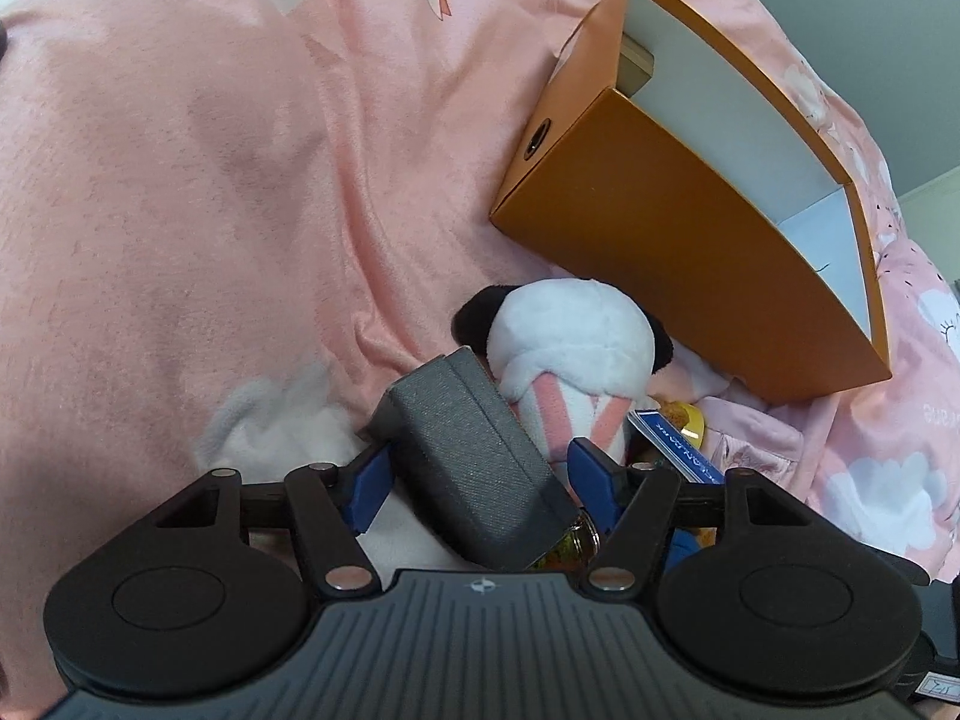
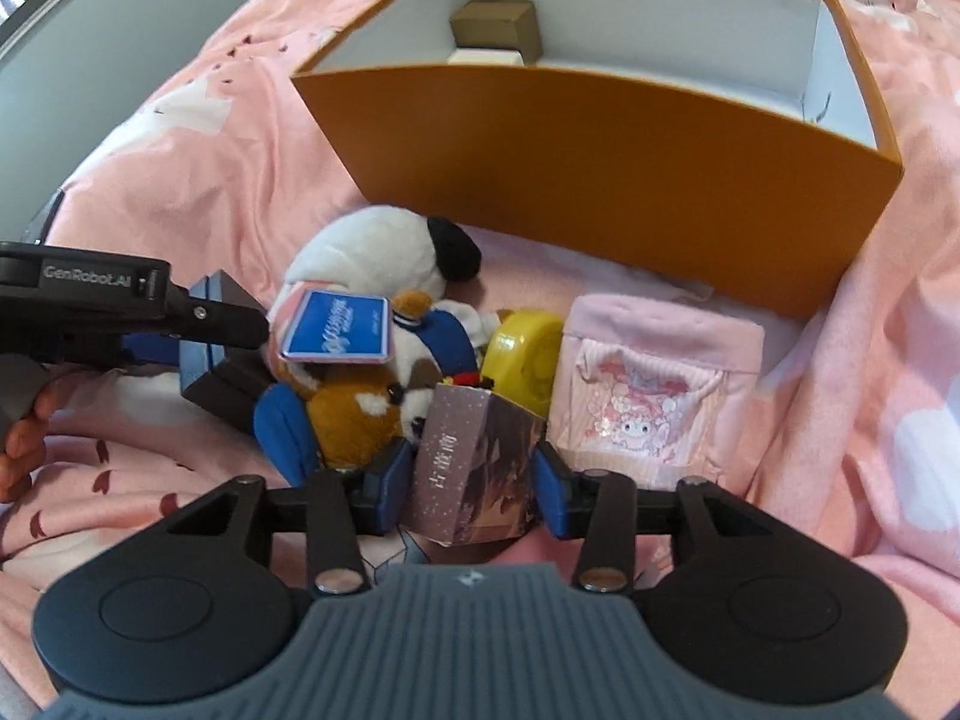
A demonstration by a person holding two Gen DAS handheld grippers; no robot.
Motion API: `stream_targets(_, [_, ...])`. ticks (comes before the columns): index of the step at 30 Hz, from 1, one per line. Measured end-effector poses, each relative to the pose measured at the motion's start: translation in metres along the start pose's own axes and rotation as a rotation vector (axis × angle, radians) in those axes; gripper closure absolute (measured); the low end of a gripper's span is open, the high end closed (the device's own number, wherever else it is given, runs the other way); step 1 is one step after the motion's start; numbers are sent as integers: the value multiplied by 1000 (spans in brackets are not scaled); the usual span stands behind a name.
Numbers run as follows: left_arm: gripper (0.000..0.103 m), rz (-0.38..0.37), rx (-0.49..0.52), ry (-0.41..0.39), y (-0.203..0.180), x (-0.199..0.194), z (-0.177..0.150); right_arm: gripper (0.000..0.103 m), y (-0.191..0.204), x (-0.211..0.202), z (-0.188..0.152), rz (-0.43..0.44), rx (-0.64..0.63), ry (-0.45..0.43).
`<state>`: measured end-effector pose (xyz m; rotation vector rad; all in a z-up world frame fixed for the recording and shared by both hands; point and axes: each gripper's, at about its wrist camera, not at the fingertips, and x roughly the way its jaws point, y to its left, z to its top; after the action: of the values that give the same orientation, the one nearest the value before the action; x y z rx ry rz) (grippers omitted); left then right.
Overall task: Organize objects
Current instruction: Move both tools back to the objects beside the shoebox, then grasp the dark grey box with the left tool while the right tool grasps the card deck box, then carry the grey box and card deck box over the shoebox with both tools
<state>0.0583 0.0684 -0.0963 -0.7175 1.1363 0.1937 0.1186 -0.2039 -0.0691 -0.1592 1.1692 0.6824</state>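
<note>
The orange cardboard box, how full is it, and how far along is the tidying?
Done: the orange cardboard box holds only one small tan carton. In hand: the left gripper straddles a grey fabric case; the right gripper straddles a purple printed carton. Left: the white plush toy, brown plush toy, yellow round case and pink pouch on the blanket.

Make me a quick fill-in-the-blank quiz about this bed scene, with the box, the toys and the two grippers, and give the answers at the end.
1. The big open box is ____ on the outside.
2. Between the left gripper's fingers is a ____ case.
3. The round yellow item lies left of a ____ pouch.
4. Inside the big box sits one small ____ box.

Answers: orange; grey; pink; brown
</note>
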Motion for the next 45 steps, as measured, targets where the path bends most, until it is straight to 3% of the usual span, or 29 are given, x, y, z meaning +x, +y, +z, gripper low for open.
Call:
stream_targets(4, [33,-12,13,-12,-1,-3,-2,53,4,5,-1,-11,-12,35])
stream_targets(6, [34,-9,35,-17,-3,-4,-4,63,4,7,-3,-2,-9,40])
stream_targets(8, [39,-4,59,-24,-6,-6,-4,67,3,6,-3,12,-4,40])
stream_targets(17, [58,26,198,-141,-22,-35,-9,78,2,-22,1,-26,-38,-28])
stream_targets(29, [60,-33,351,-327,-58,-81,-1,79,5,-83,36,16,-102,-191])
stream_targets(39, [60,-178,420,-438,-97,-110,49,79,11,-130,93,49,-185,-381])
stream_targets(42, [60,-218,405,-414,-104,-101,75,79,7,-133,113,13,-195,-426])
stream_targets(45, [60,-229,399,-366,-112,-78,101,79,-6,-120,133,-13,-164,-412])
